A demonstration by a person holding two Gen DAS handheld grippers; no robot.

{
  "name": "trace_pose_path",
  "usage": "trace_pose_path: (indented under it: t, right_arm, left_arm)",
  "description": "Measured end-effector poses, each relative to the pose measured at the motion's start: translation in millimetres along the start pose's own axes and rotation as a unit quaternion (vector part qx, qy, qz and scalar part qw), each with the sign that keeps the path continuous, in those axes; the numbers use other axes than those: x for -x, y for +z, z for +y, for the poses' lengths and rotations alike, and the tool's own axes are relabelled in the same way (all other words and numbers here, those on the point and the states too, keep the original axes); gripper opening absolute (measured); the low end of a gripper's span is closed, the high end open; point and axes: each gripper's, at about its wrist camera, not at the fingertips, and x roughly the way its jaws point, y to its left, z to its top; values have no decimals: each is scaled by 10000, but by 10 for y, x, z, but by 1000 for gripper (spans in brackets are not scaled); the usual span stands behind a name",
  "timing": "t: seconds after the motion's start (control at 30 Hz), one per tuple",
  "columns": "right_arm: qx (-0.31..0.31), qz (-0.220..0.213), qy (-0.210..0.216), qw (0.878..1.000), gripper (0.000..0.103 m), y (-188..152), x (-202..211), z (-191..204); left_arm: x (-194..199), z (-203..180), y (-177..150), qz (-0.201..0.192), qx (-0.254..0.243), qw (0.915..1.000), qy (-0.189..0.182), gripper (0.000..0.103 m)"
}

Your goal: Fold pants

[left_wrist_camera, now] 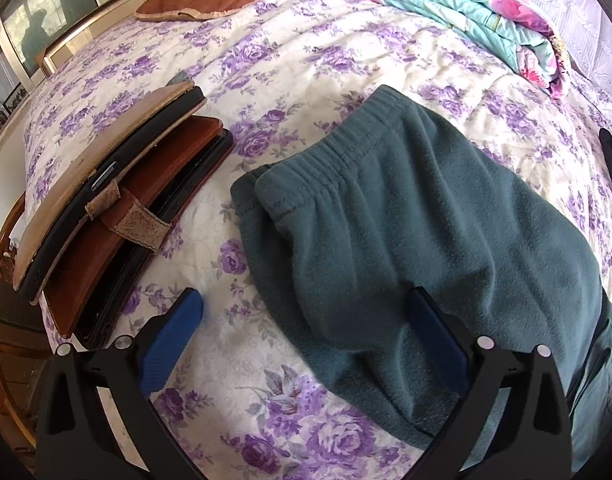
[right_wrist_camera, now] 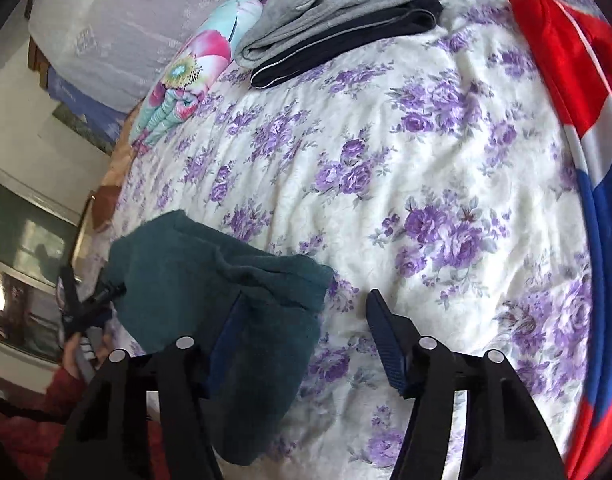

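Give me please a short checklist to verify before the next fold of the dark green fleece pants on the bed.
1. Dark green fleece pants lie folded on the floral bedspread: ok.
2. Left gripper open, one finger over the fabric: ok.
3. Right gripper open, pads not pressing cloth: ok.
4. Brown leather cases apart from the pants: ok.
5. Free bedspread beside the pants: ok.
6. Pant legs lying even: cannot tell.

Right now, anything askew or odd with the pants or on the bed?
The green pants are folded over but askew: one layer's waistband sits offset from the other's, so the edges don't line up. Leather cases lie close beside them on the floral bedspread. Nothing looks spilled or damaged.
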Motion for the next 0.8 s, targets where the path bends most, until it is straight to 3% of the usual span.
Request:
trace_pose_path:
  t: [0.17,0.23,0.27,0.3,0.43,0.57,0.63,0.7,0.77,0.8]
  right_arm:
    - [44,417,187,9989,52,30,-260,111]
    - [158,452,114,9988,39,16,-322,176]
    - [199,469,140,9986,21,29,-334,196]
    - [222,441,178,9986,19,43,-326,223]
    - [779,-92,103,9969,16,287,-32,488]
    - [842,-648,-72,9943,15,887,351,472]
    - [979,-521,-414,9930,15,1143,336,337]
    - [914,-321,-845,9917,17,1248,201,56]
    - [458,139,-794,9957,18,1158,41,-212]
    - [363,84,-713,9968,22,1062,67,-264]
  left_arm:
    - [-18,0,25,66,21,10000,4,99]
    - [-22,-8,16,62,31,10000,15,99]
    - [-21,-15,14,53,29,10000,28,99]
    - [-23,-11,25,59,33,10000,33,99]
    - [15,22,69,149,183,9996,-126,99]
    - [179,-95,48,18,170,9962,-857,98]
    - [186,-258,23,149,-7,9939,-1093,98]
    - [97,-445,-26,365,-268,9942,-979,99]
    - [94,-511,-75,237,-383,9956,-818,99]
    - [113,-504,-78,252,-405,9951,-871,99]
